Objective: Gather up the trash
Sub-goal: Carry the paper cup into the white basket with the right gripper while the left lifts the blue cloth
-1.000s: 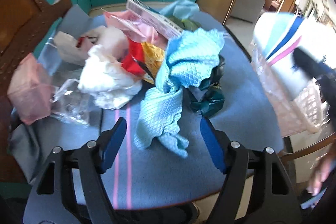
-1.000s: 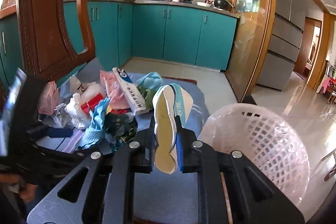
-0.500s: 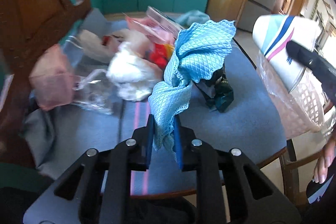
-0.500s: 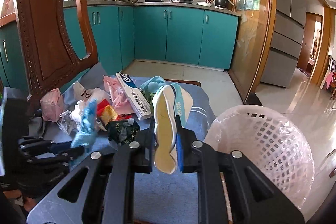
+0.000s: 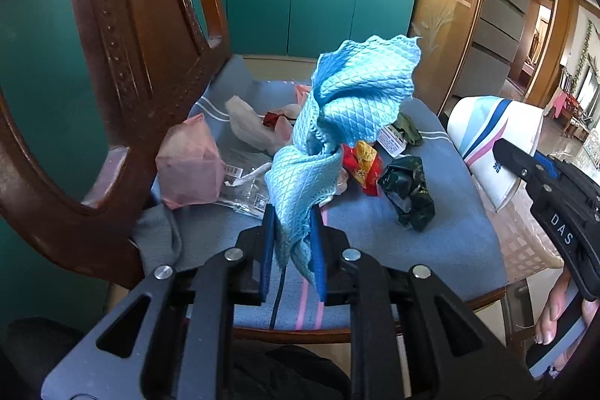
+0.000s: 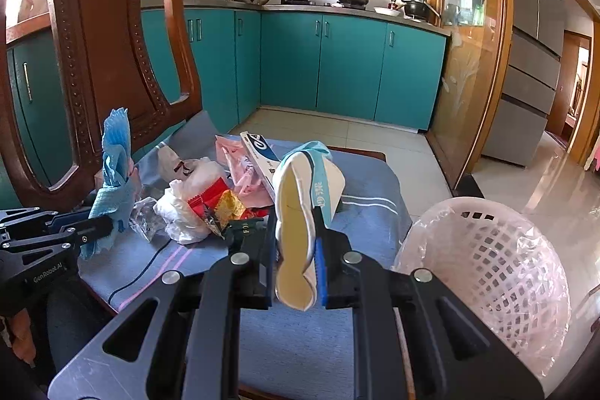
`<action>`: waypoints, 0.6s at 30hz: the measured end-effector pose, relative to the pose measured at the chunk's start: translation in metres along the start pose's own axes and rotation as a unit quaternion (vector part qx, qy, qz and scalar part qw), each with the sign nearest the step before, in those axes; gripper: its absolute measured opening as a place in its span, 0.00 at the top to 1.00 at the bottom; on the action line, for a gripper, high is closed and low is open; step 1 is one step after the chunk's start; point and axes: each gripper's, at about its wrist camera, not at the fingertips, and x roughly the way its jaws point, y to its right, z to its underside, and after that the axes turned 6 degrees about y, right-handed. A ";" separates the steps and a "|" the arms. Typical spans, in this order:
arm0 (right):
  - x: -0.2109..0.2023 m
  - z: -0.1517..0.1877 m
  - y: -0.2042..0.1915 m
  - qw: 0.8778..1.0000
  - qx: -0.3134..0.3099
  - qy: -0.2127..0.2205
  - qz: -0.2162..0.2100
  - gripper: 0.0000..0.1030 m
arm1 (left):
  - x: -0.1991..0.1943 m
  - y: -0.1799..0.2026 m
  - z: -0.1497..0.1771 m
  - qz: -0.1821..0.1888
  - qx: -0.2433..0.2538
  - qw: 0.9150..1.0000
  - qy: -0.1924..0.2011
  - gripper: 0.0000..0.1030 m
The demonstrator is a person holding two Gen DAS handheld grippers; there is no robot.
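Between the blue pads of the left gripper (image 5: 290,242) a light-blue quilted cloth (image 5: 352,100) is pinched by its lower end; the rest twists up and forward above the blue-covered table (image 5: 442,242), clear of the litter. The right gripper (image 6: 296,261) is closed on a flattened paper cup (image 6: 300,197) — white outside with blue and pink stripes, cream inside — held just beside the pink basket (image 6: 487,257), whose clear liner shows at the rim. Two grippers, each holding one thing; one basket. Loose on the table lie a pink bag (image 5: 187,164), a dark-green crumpled wrapper (image 5: 408,190), a red-and-yellow wrapper (image 5: 362,165) and a white bag (image 6: 187,216). A wooden chair (image 5: 123,62) stands at the table's left.
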 end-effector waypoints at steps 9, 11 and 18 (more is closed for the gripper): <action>0.000 0.001 -0.003 1.000 -0.001 -0.001 -0.005 0.83 | -0.001 -0.004 0.004 -0.001 0.000 1.000 0.000 0.81; -0.001 0.001 -0.002 1.000 -0.001 -0.001 -0.006 0.83 | -0.001 -0.003 0.003 -0.002 0.001 1.000 0.002 0.81; -0.002 0.002 -0.001 1.000 0.001 0.002 -0.004 0.83 | -0.002 -0.004 0.004 -0.008 0.000 1.000 0.009 0.81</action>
